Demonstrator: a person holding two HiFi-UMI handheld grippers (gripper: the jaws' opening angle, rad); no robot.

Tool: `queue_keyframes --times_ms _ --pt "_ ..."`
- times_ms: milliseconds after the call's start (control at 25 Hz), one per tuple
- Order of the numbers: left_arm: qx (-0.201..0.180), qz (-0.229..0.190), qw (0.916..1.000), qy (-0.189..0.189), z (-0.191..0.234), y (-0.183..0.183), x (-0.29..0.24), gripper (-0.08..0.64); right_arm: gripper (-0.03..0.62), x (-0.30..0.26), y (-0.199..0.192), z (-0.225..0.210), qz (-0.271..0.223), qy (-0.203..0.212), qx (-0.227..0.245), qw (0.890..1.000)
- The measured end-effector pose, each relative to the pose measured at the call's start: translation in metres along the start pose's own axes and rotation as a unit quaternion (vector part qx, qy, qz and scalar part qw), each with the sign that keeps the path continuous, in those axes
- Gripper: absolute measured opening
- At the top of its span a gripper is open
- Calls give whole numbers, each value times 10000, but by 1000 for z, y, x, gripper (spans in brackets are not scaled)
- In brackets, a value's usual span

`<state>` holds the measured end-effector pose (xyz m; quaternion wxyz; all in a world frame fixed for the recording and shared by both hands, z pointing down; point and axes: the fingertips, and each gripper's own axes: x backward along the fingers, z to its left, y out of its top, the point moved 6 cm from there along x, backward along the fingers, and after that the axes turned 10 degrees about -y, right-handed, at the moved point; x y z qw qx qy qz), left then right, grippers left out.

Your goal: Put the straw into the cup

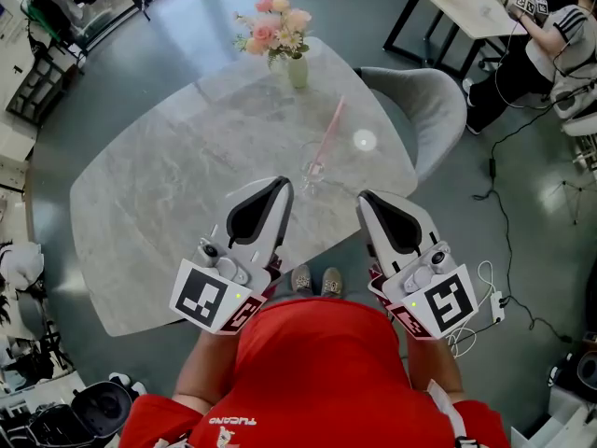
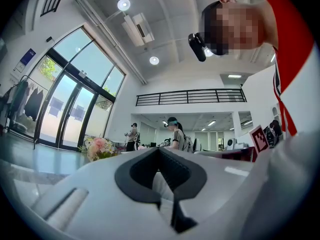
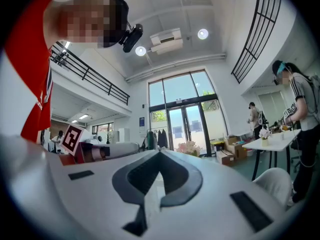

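A clear glass cup (image 1: 312,175) stands on the grey marble table (image 1: 187,185) near its front edge. A pink straw (image 1: 329,133) leans up and away from it, its lower end inside the cup's outline. My left gripper (image 1: 280,184) is held just left of the cup and my right gripper (image 1: 365,197) just right of it, both close to my body. In the left gripper view the left gripper (image 2: 159,150) has its jaws met at the tips with nothing between them. The right gripper (image 3: 160,153) looks the same in its own view. Neither touches the cup.
A vase of pink flowers (image 1: 280,34) stands at the table's far side. A small white round spot (image 1: 364,140) lies right of the straw. A grey chair (image 1: 424,101) sits at the table's right. A person (image 1: 560,35) works at another table (image 1: 466,3).
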<state>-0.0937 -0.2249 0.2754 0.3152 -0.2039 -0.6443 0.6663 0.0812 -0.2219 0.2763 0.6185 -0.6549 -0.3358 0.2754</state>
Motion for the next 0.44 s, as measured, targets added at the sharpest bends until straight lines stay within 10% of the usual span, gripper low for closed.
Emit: queue_keyframes --times_ms 440 --pt "19 19 10000 74 1 -7 6 5 2 -2 -7 3 -10 69 -40 10000"
